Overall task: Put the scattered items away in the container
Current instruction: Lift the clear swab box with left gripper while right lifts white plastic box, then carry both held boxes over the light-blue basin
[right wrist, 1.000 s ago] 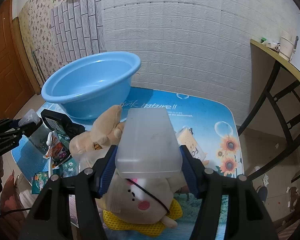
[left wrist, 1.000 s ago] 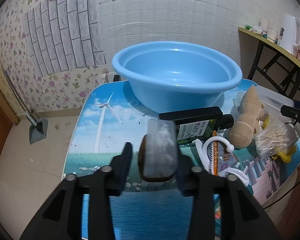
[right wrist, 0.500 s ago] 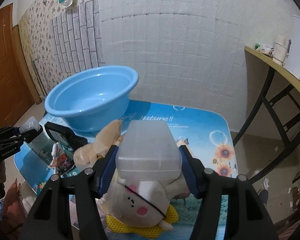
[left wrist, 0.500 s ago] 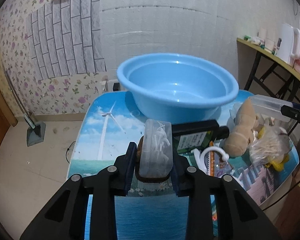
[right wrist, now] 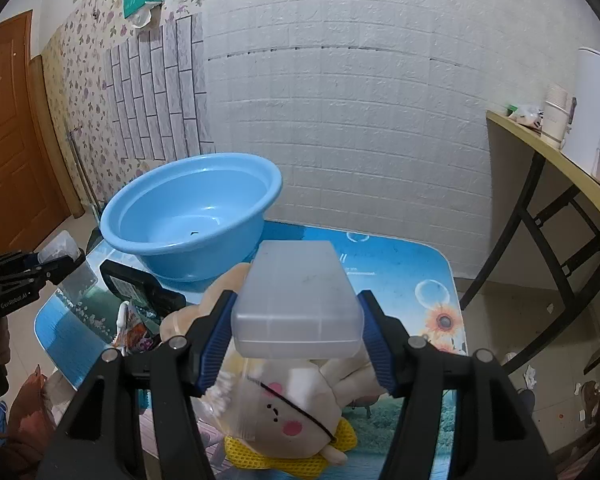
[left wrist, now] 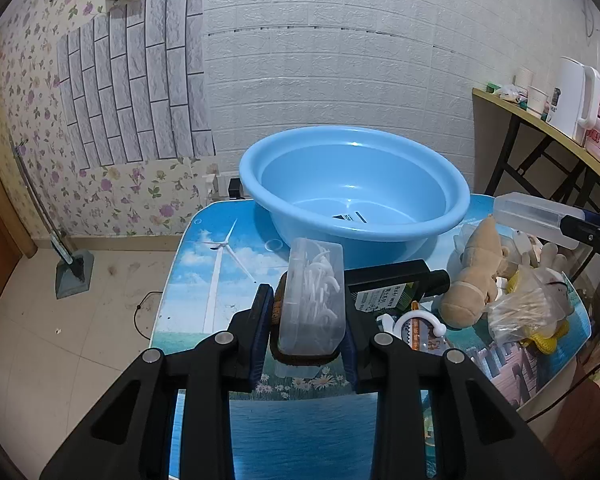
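While both grippers hold boxes up, the blue tub [left wrist: 354, 184] waits at the back of the table [left wrist: 204, 280].
Left gripper [left wrist: 306, 332] squeezes a clear box [left wrist: 312, 304] of white bits; its bottom is hidden. Right gripper [right wrist: 296, 336] squeezes a cloudy box [right wrist: 296, 300], which hides part of the plush toy [right wrist: 284, 408] lying under it. A black bottle [left wrist: 392, 284] lies half hidden.

Each hand-held gripper [left wrist: 306, 336] [right wrist: 296, 338] is matte black with blue-lined fingers and silver round screws.
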